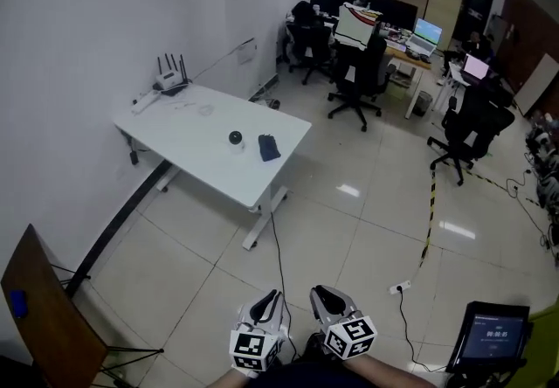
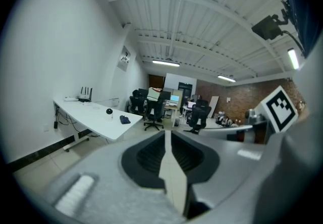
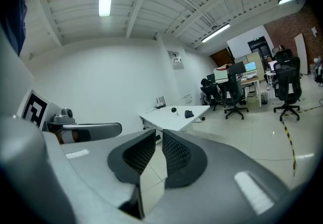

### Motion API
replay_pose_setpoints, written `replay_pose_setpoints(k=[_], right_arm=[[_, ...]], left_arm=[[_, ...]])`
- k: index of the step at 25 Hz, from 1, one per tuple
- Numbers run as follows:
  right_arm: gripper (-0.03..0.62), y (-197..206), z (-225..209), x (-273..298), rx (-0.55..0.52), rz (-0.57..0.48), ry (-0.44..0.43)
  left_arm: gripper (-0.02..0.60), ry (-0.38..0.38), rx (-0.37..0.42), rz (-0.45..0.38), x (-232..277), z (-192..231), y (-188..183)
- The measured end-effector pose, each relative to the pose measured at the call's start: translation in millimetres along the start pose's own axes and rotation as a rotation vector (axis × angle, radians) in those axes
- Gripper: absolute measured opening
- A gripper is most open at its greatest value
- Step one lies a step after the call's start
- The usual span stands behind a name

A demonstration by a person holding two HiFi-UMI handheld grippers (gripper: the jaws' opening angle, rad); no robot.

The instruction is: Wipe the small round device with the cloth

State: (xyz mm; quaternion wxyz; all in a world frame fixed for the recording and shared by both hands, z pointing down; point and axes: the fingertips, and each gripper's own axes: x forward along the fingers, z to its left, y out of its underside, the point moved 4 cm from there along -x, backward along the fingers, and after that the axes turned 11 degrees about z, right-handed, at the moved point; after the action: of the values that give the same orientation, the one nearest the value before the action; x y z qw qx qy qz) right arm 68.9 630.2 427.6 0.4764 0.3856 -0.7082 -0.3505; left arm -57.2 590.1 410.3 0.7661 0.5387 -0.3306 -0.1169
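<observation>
Small round black device on white rectangular desk, dark blue cloth just beside it; left gripper, right gripper well apart from desk, fingers slightly released, empty

No readable text, tablet screen digits blurred
</observation>
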Motion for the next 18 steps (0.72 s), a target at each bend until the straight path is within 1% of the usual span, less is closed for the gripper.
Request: replay_pose_setpoints(k=[4, 8, 10, 12, 14, 18], right_arm=[[0.049, -17, -29, -1, 0.009, -0.033, -0.027], [0.049, -19, -62, -6, 0.035, -0.045, -0.022], [0.051, -21, -77, -4, 0.040, -0.051, -0.022], [0.052, -23, -90, 0, 0.043, -0.052, -0.026], [0.052, -26, -98, 3, 0.047, -0.044, -0.033], [0.055, -34, -99, 14, 0.043, -0.016, -0.046]], left_arm=[[0.038, -0.030, 0.036, 0.003, 29, -10, -11], [0.038, -0.025, 0.061, 0.014, 51, -33, -29], [0.038, -0.032, 0.068, 0.004, 64, -37, -30], [0.038, -0.046, 0.061, -0.009, 75, -38, -30], [0.038, -0.059, 0.057, 0.004, 79, -39, -32], [0.038, -0.078, 0.027, 0.022, 82, -30, -36]])
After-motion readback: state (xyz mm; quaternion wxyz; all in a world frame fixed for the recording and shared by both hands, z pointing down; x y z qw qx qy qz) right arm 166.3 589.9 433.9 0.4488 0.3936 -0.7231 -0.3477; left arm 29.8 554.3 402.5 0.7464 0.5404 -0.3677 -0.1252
